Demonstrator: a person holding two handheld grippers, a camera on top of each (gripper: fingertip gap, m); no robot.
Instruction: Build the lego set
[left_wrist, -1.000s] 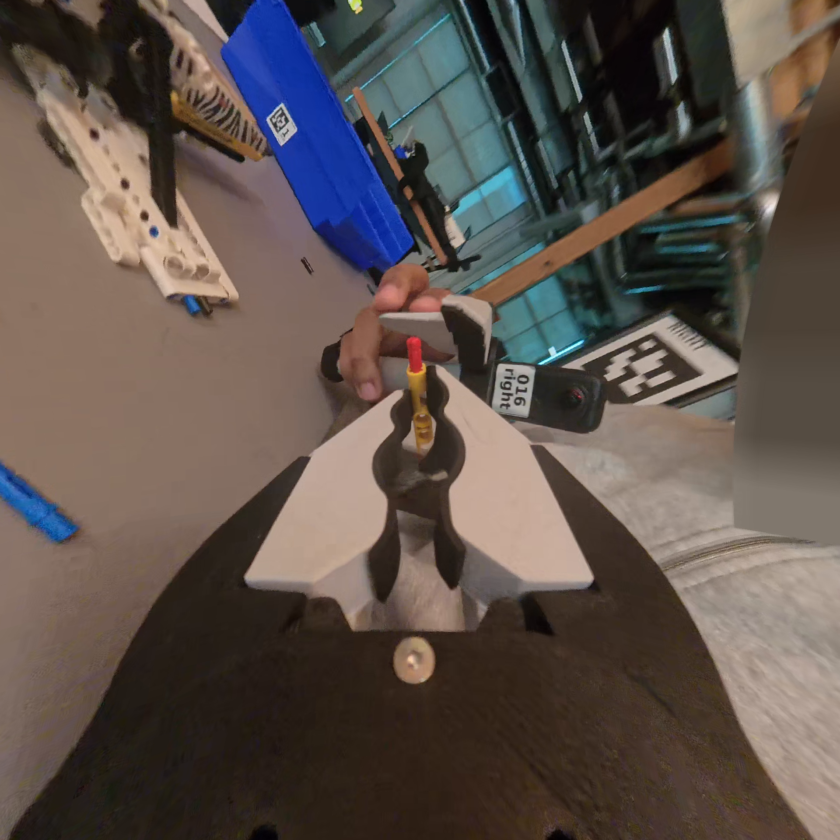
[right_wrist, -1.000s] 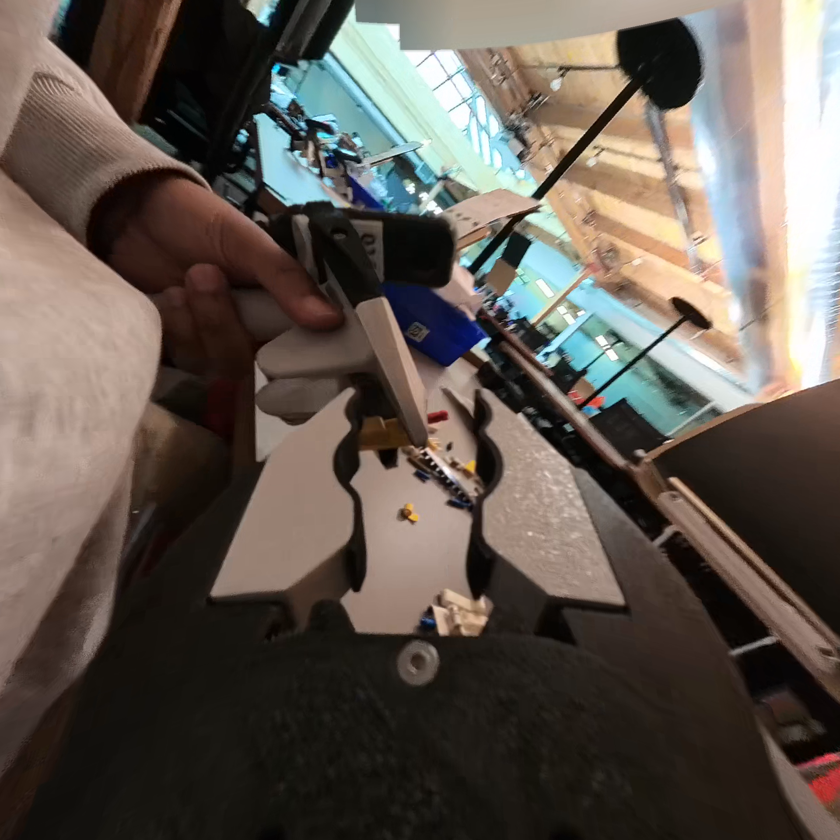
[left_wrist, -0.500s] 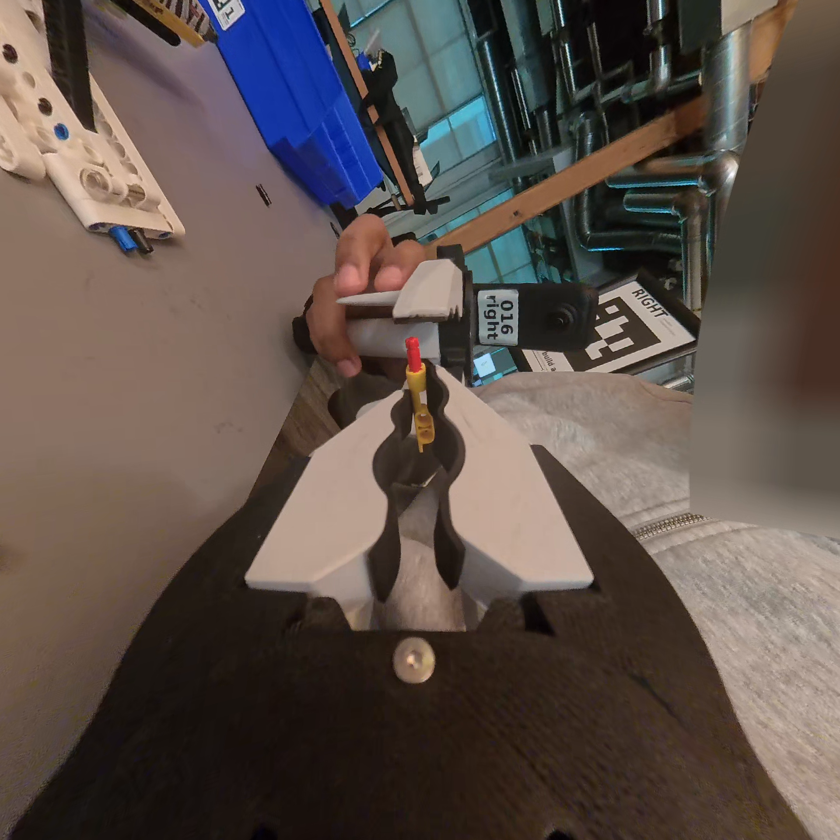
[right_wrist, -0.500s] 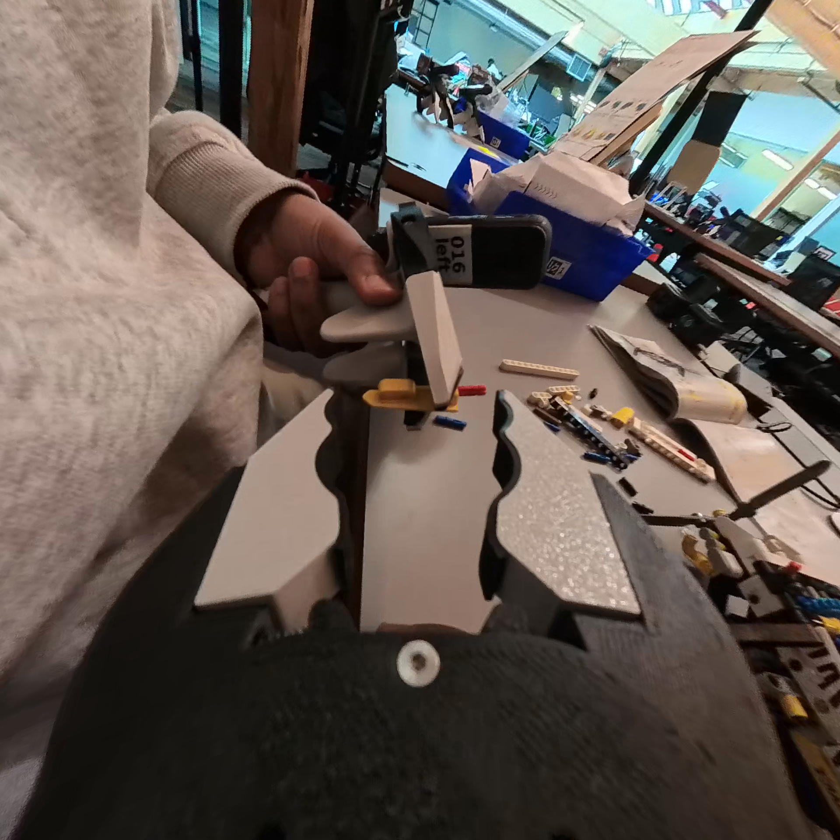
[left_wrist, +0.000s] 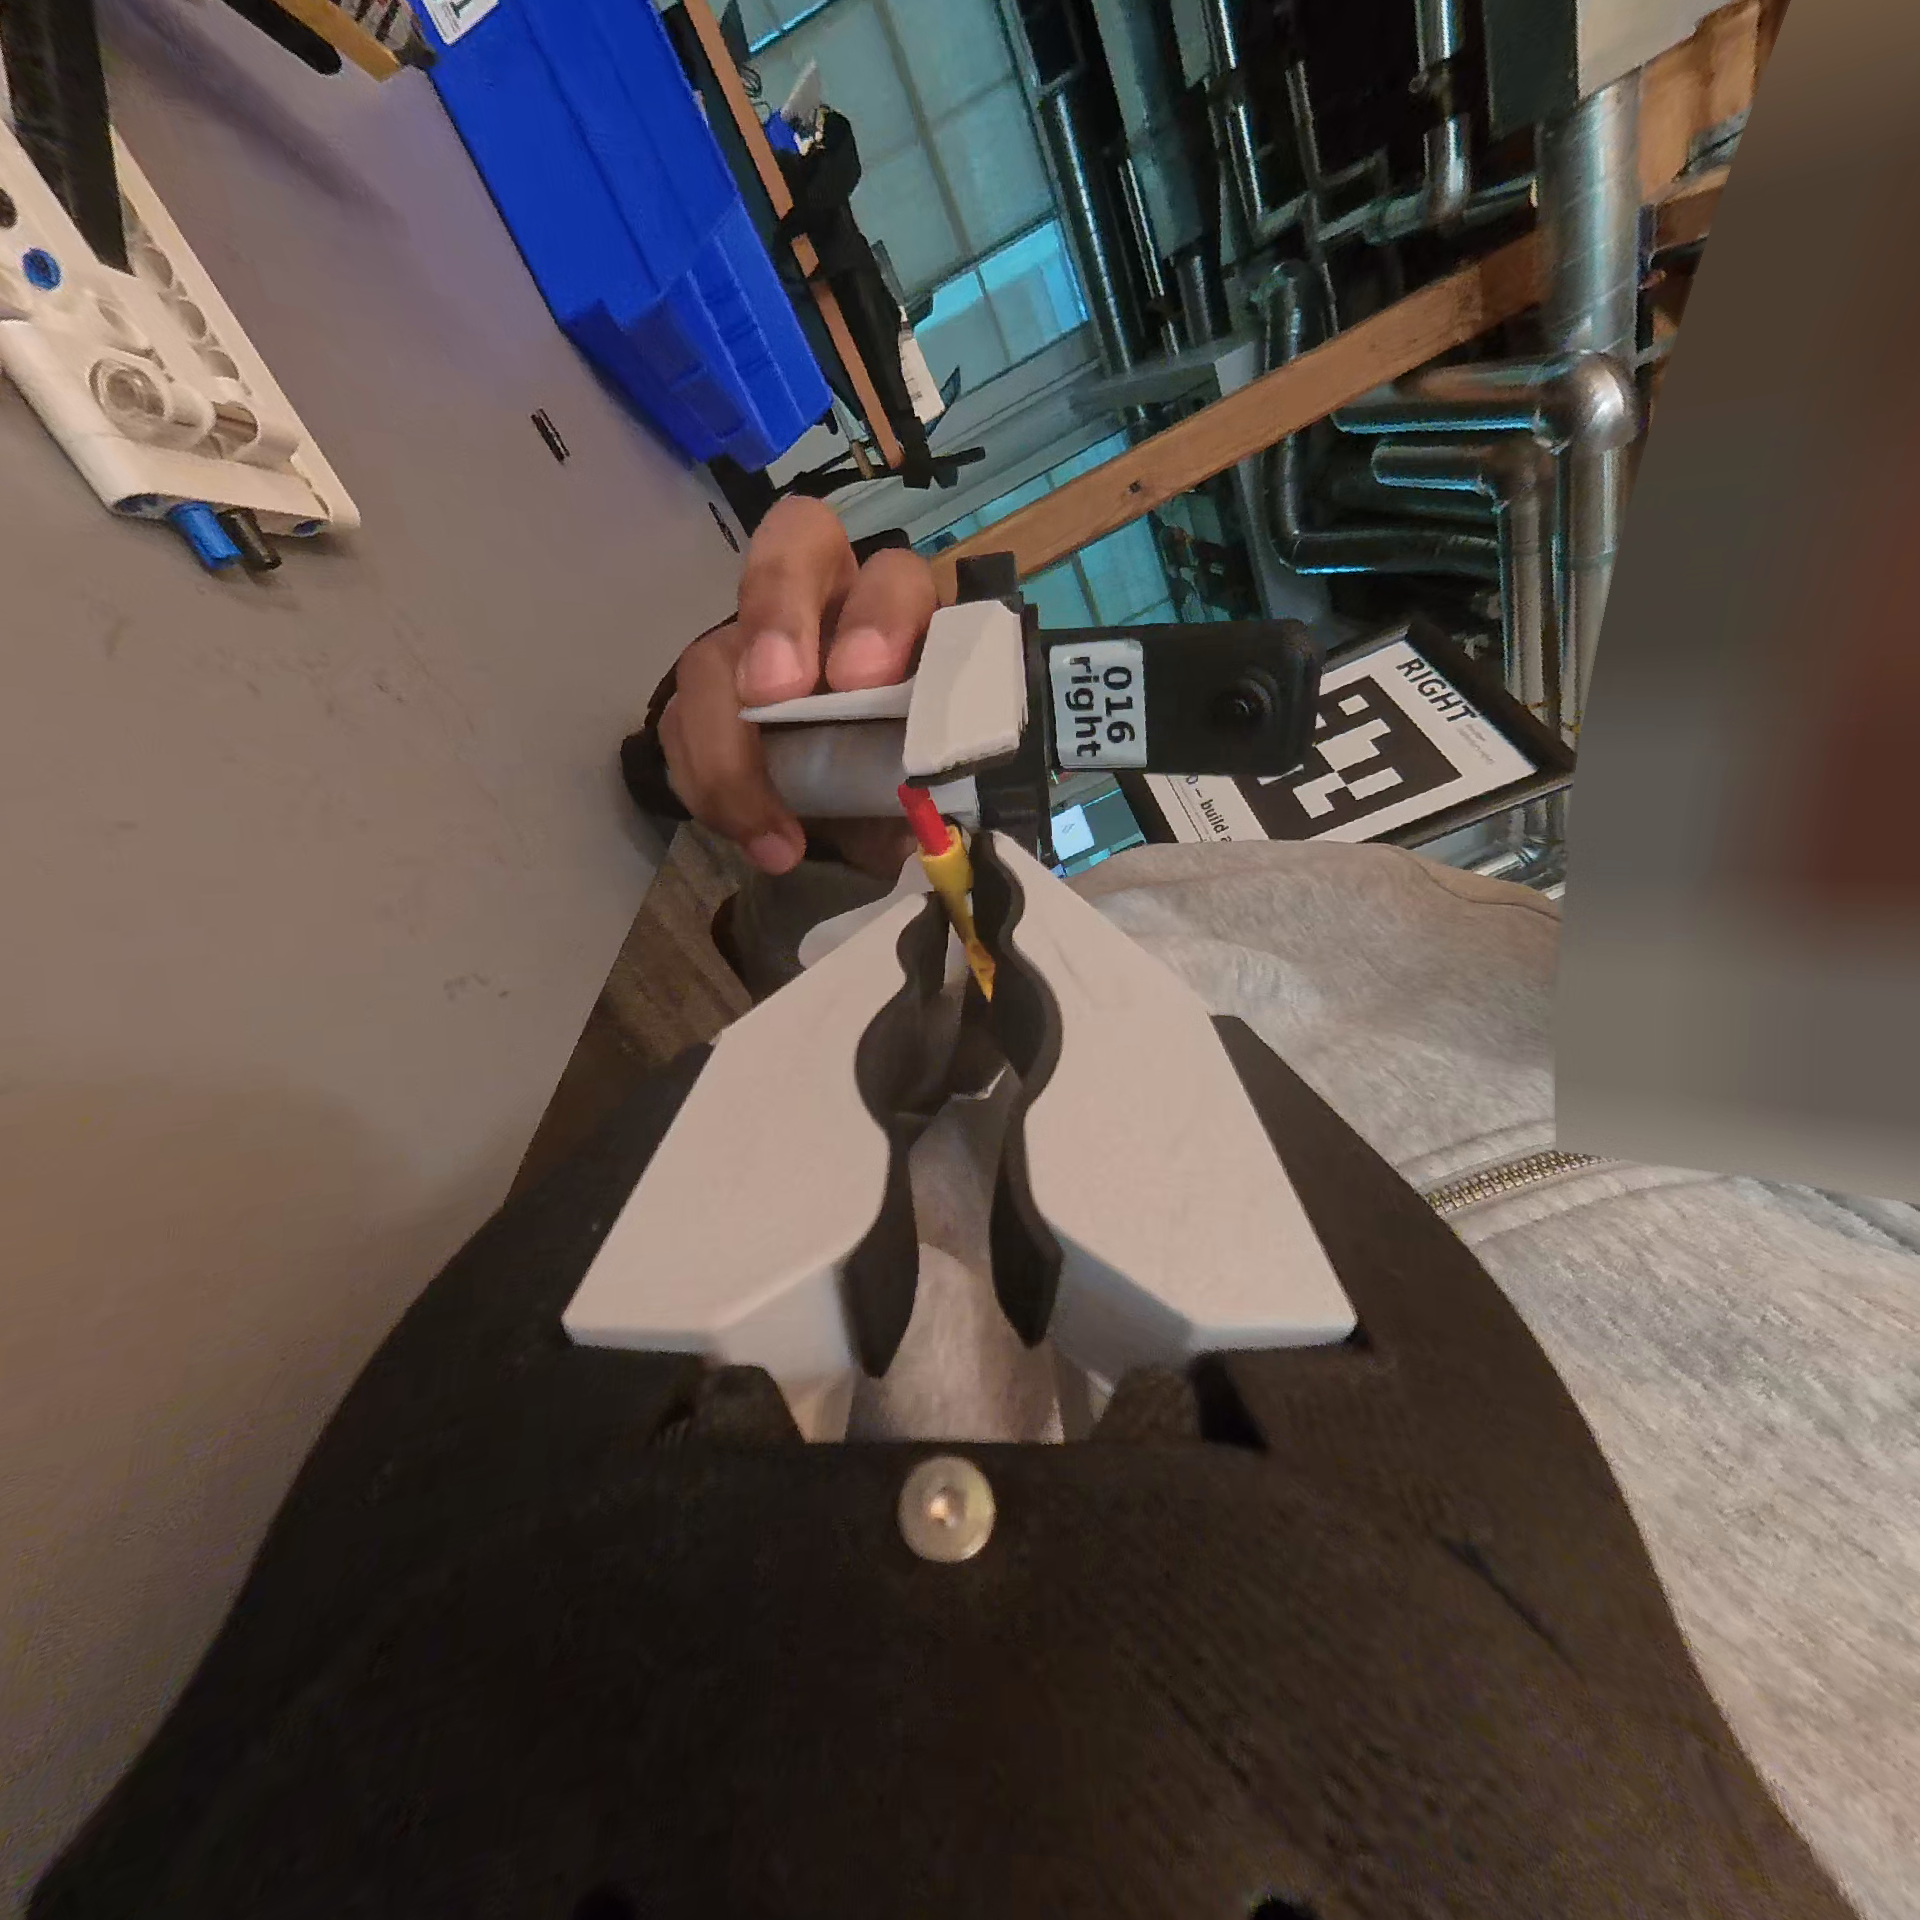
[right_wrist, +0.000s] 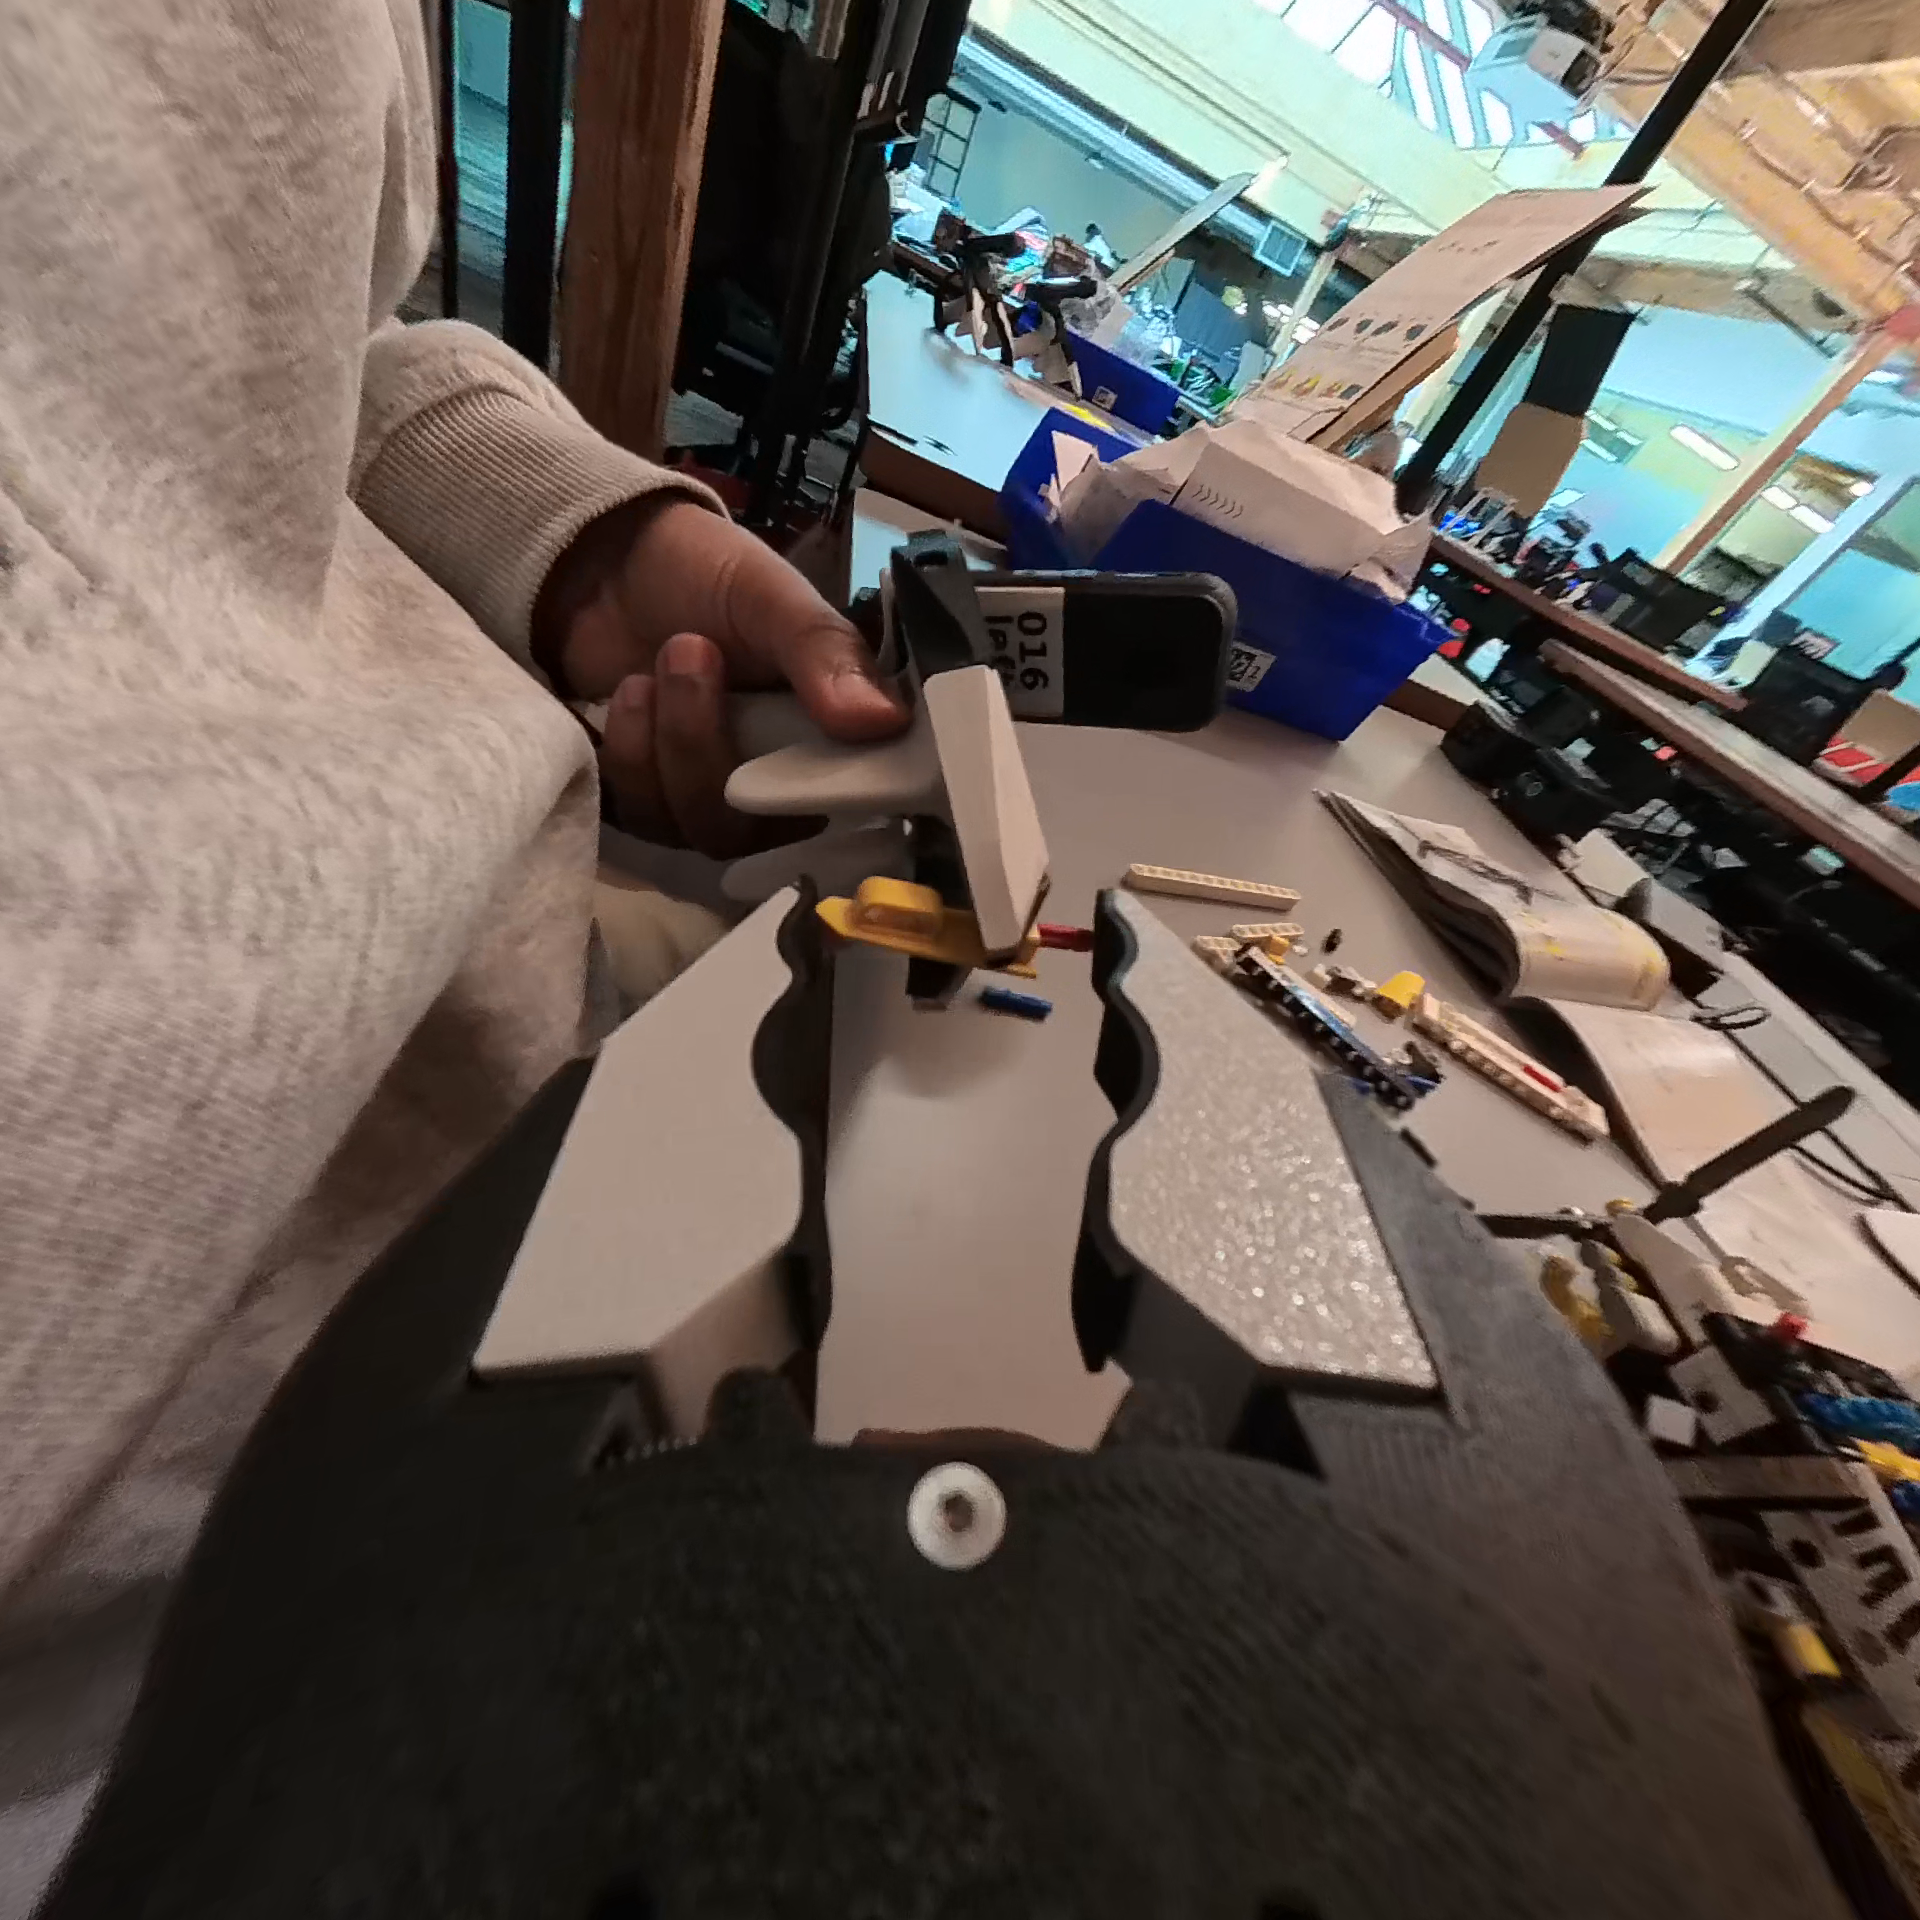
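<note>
My left gripper (left_wrist: 966, 862) is shut on a small yellow lego piece (left_wrist: 971, 940) with a red pin (left_wrist: 918, 812) sticking out of its tip. In the right wrist view the yellow piece (right_wrist: 899, 920) is held level above the grey table (right_wrist: 1143, 790), between the tips of my right gripper (right_wrist: 951, 920). The right gripper is open and empty. The red pin (right_wrist: 1065, 935) points at its right finger (right_wrist: 1122, 966), very close or touching. The right gripper also shows in the left wrist view (left_wrist: 956, 717), just beyond the pin.
A blue pin (right_wrist: 1013, 1003) lies on the table under the yellow piece. Loose beams and small parts (right_wrist: 1330, 997), an open booklet (right_wrist: 1507, 925) and a partly built model (right_wrist: 1714, 1351) lie to the right. A blue bin (right_wrist: 1299, 634) stands behind. A white assembly (left_wrist: 156, 395) lies far left. Left and right tips are no more than a few centimetres apart.
The right gripper has swung down to face the table and closed in on the left gripper. The yellow piece now sits between its open fingers and is tilted in the left view.
</note>
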